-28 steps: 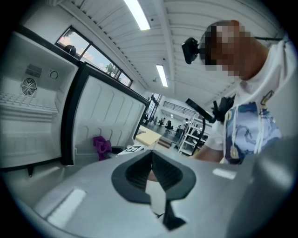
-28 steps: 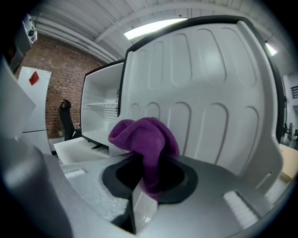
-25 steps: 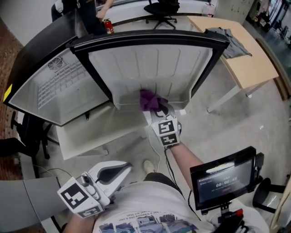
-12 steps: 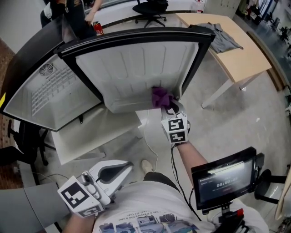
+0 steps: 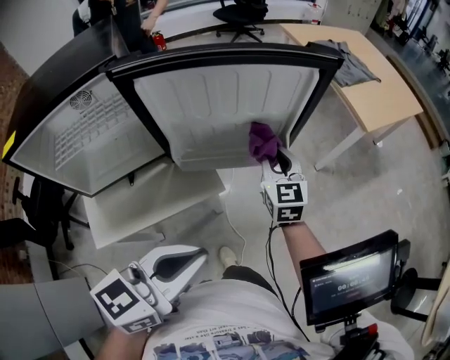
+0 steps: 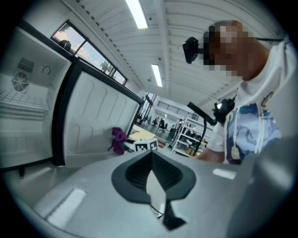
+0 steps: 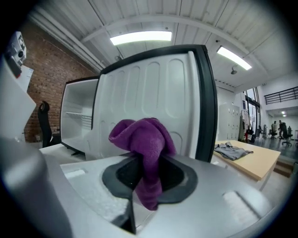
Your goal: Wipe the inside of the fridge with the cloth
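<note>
The fridge stands with its door (image 5: 225, 98) swung open, the white ribbed liner facing me, and the shelved interior (image 5: 84, 133) to its left. My right gripper (image 5: 273, 153) is shut on the purple cloth (image 5: 263, 139), which presses against the lower right of the door liner, close to the black door edge. In the right gripper view the cloth (image 7: 144, 144) bunches out of my right gripper (image 7: 146, 174) in front of the liner (image 7: 149, 93). My left gripper (image 5: 191, 259) hangs low by my body, shut and empty (image 6: 151, 160); from there the cloth (image 6: 117, 139) shows far off.
A wooden table (image 5: 383, 95) with a grey garment (image 5: 351, 63) stands to the right of the door. A screen (image 5: 351, 278) sits at my lower right. A white cable (image 5: 235, 228) lies on the floor. A person (image 5: 130, 21), a red extinguisher (image 5: 160, 41) and an office chair (image 5: 242, 13) are behind the fridge.
My right gripper has carried the cloth to the right along the lower part of the door liner, toward the door's edge. The left gripper has stayed put.
</note>
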Demonstrator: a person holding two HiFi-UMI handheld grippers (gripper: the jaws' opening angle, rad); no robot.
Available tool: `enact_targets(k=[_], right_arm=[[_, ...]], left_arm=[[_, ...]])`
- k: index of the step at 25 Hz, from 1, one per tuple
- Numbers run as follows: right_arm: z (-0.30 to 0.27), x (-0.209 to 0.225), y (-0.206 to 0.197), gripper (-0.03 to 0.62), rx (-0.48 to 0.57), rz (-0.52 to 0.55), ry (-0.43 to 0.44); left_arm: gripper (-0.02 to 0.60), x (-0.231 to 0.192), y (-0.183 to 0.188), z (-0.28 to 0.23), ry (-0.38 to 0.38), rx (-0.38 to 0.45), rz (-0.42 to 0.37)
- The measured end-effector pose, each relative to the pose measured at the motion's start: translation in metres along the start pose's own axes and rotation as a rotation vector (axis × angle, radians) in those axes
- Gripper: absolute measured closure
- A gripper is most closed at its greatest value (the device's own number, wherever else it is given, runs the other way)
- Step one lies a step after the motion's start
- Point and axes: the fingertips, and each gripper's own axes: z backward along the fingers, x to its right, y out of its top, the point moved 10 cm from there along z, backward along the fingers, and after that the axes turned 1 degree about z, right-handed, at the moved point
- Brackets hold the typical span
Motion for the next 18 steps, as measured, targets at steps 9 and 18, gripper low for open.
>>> enact_targets(k=[9,18], right_arm=[[0.012,-0.086,0.029,0.517,0.085,0.09,0.255],[-0.02,-0.157,-0.012,0.517,-0.022,0.299,0.372]], left_arm=[[0.574,0.0,-0.003,0.018,0.02,0.017,0.008],[0.574,-0.002,-0.006,0.044,0.079,0.027,0.029]])
